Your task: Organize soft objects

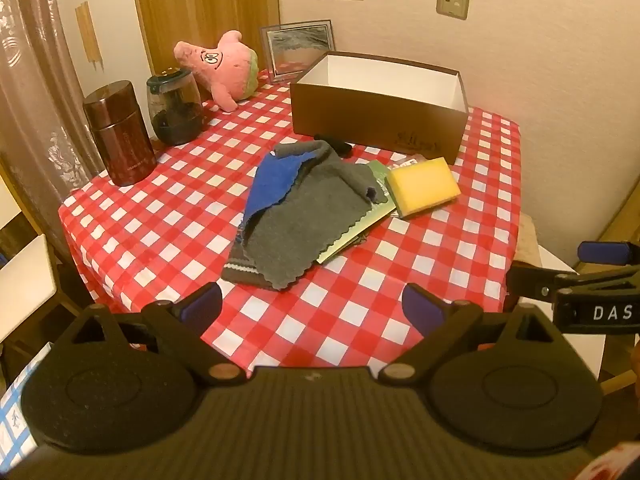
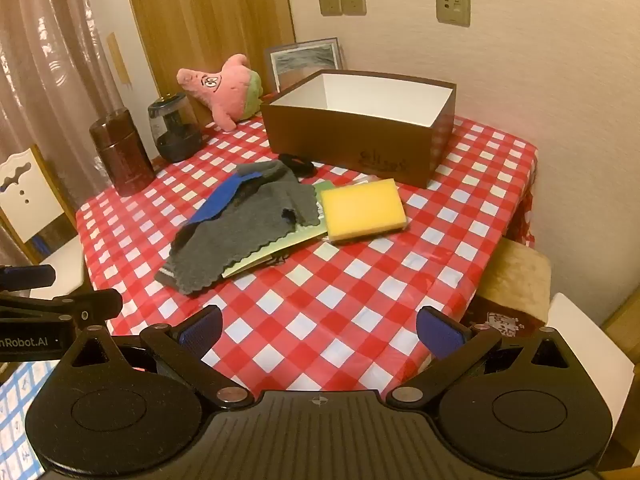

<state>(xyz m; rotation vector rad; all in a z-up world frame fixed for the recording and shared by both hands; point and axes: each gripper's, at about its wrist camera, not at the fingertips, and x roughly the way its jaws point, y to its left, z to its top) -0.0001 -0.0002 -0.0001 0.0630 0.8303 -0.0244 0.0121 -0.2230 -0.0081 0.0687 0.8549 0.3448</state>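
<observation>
Both hand-held grippers, left (image 1: pixel 312 308) and right (image 2: pixel 318 330), tilt down (jaws wide, empty) over the checked table (image 2: pixel 340 312).

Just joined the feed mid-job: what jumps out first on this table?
The red checked tablecloth dominates. Mid-table lies a heap of grey cloth with a yellow sponge at its right; behind them stands an open brown box, and a pink plush toy sits at the far left.

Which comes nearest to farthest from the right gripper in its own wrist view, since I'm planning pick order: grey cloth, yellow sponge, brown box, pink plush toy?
From the open right gripper:
1. Grey cloth, centre-left, nearest.
2. Yellow sponge, just right of the cloth.
3. Brown box, behind the sponge.
4. Pink plush toy, far left corner.
</observation>
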